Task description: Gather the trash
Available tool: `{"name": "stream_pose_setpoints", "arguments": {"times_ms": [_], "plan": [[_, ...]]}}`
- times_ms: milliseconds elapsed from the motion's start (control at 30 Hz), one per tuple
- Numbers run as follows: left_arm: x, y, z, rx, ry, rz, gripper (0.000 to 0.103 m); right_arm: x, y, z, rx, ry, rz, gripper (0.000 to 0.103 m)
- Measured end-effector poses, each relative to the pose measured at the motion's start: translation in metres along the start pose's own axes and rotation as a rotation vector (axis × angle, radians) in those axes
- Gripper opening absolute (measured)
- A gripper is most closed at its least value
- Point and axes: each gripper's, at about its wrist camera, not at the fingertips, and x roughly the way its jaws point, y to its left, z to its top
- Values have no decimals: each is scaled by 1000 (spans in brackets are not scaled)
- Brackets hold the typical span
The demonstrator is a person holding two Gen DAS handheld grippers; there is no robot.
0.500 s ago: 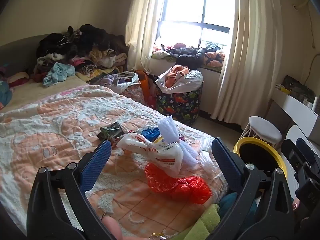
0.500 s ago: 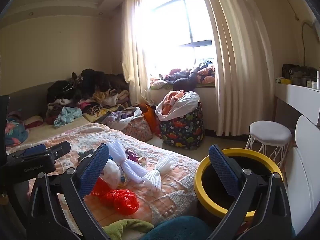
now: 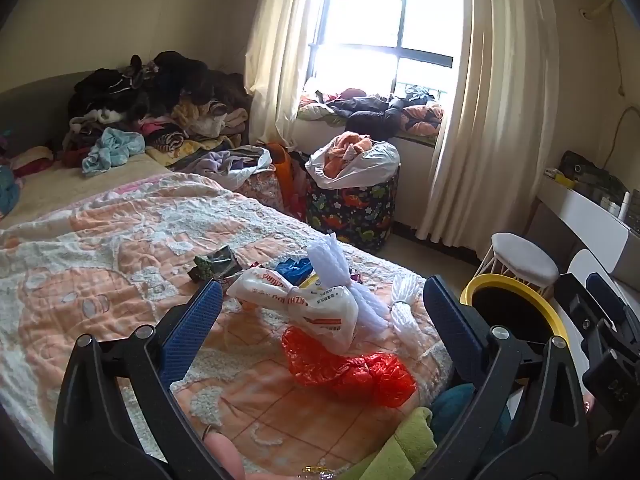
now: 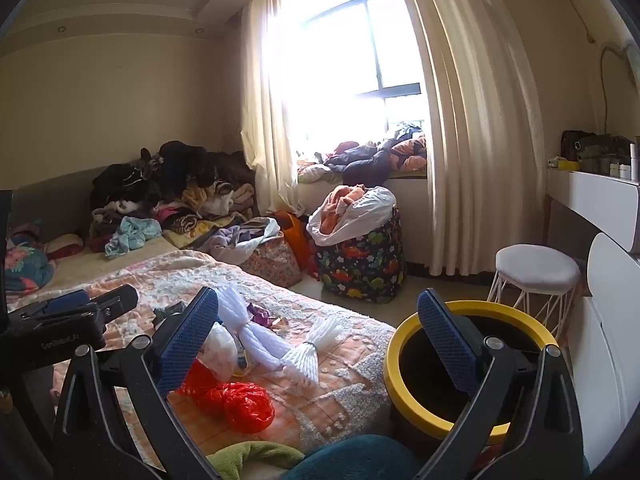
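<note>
1. Left gripper: jaws wide apart, holding nothing, above the peach-and-white bedspread.
2. Ahead of its fingers, between them, lies the trash: a white printed bag, a red plastic bag nearer the tool, and white foam netting; a dark wrapper, possibly foil, lies left of these.
3. Right gripper: jaws wide apart, holding nothing.
4. The yellow-rimmed bin stands on the floor beside the bed, behind its right finger.
5. Curtains and a white stool stand beyond.
</note>
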Motion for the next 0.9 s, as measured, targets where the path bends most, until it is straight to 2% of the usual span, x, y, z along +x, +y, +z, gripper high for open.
{"name": "stream_pose_setpoints", "arguments": {"times_ms": [900], "plan": [[-1, -7, 0, 3, 2, -9, 92, -11, -10, 4, 13, -14, -1, 97]]}}
